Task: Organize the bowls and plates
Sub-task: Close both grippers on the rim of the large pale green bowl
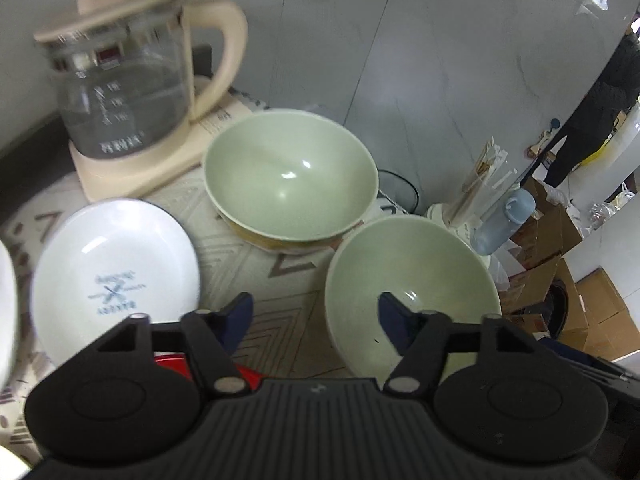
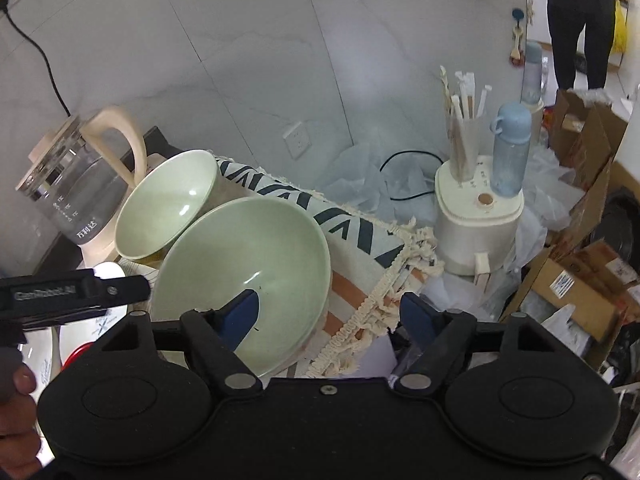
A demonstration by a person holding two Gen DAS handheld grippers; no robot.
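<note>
Bowls are sitting on the patterned cloth [image 2: 360, 236]: the far green bowl [image 1: 290, 174] beside the kettle [image 1: 120, 80], the near green bowl [image 1: 412, 292] closer in, a white plate [image 1: 114, 272] lying left. Left gripper [image 1: 316, 312] and right gripper [image 2: 330, 316] are both hanging spread wide, grasping nothing.

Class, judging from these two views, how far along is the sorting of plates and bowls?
Done: one green bowl sits nested on a yellowish dish. In hand: nothing; the left claw and right claw are open by the near green bowl. Left: that bowl and the white plate.
</note>
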